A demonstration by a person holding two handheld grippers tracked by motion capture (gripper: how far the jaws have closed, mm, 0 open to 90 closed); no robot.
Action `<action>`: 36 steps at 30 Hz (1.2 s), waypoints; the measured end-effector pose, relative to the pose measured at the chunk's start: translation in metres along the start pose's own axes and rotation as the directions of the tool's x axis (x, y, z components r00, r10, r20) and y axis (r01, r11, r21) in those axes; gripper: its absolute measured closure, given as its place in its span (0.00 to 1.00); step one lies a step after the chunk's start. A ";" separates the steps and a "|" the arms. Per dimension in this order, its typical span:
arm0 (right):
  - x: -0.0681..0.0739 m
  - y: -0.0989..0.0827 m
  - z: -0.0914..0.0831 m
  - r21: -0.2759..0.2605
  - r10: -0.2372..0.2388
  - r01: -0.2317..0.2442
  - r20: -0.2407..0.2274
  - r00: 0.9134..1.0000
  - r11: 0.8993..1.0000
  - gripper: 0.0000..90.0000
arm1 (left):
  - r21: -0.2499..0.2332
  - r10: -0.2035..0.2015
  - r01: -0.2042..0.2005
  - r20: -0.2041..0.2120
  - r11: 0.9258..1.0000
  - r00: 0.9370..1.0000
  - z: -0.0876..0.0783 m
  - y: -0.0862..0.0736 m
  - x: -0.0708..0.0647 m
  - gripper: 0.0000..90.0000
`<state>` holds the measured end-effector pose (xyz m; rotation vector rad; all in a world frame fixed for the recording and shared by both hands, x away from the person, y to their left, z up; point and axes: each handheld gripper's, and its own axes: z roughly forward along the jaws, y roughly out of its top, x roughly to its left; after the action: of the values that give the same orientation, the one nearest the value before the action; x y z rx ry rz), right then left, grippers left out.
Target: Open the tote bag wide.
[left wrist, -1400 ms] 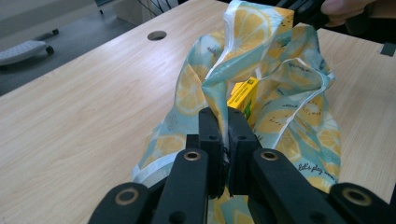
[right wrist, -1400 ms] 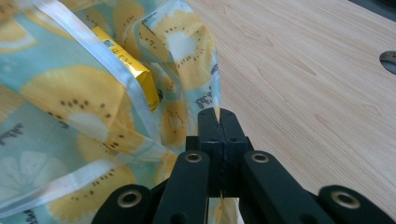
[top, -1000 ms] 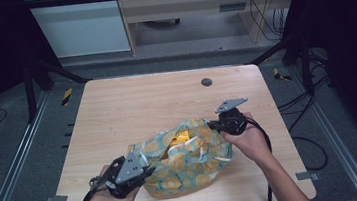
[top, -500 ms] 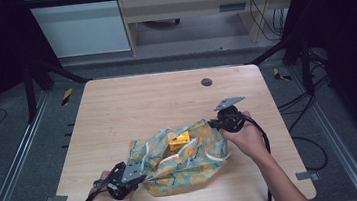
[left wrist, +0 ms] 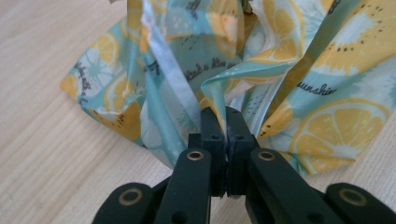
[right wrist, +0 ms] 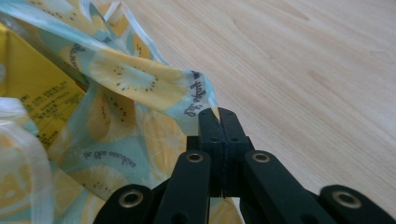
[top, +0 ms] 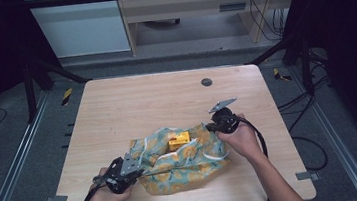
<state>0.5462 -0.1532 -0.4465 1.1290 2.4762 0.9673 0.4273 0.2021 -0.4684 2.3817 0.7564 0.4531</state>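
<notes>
A patterned plastic bag point(top: 183, 160) lay on the near half of the wooden table point(top: 146, 104), its long axis running from about eight o'clock to two o'clock. The left gripper point(top: 126, 170), at the bag's eight o'clock end, had its jaws pinched tight on a fold of the film point(left wrist: 219, 100). The right gripper point(top: 218, 125), at the two o'clock end, was clamped on the bag's edge point(right wrist: 198, 93). A yellow box point(top: 179, 140) showed in the bag's mouth, which faced roughly twelve o'clock.
</notes>
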 end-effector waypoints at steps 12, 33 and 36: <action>0.001 -0.007 0.011 0.039 0.023 -0.022 -0.027 0.999 0.999 1.00 | -0.011 -0.072 0.072 0.003 0.997 0.997 0.003 -0.009 0.017 0.99; 0.002 -0.002 0.017 0.051 0.093 -0.092 -0.020 0.995 0.994 1.00 | -0.009 -0.121 0.121 0.018 0.993 0.992 -0.001 -0.013 0.024 0.99; -0.001 -0.003 0.016 0.056 0.083 -0.083 -0.004 0.997 0.995 1.00 | -0.019 -0.109 0.110 0.017 0.994 0.994 -0.006 -0.017 0.024 0.99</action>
<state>0.5523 -0.1478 -0.4608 1.2579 2.4937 0.9299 0.4364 0.2307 -0.4713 2.3086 0.8663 0.3937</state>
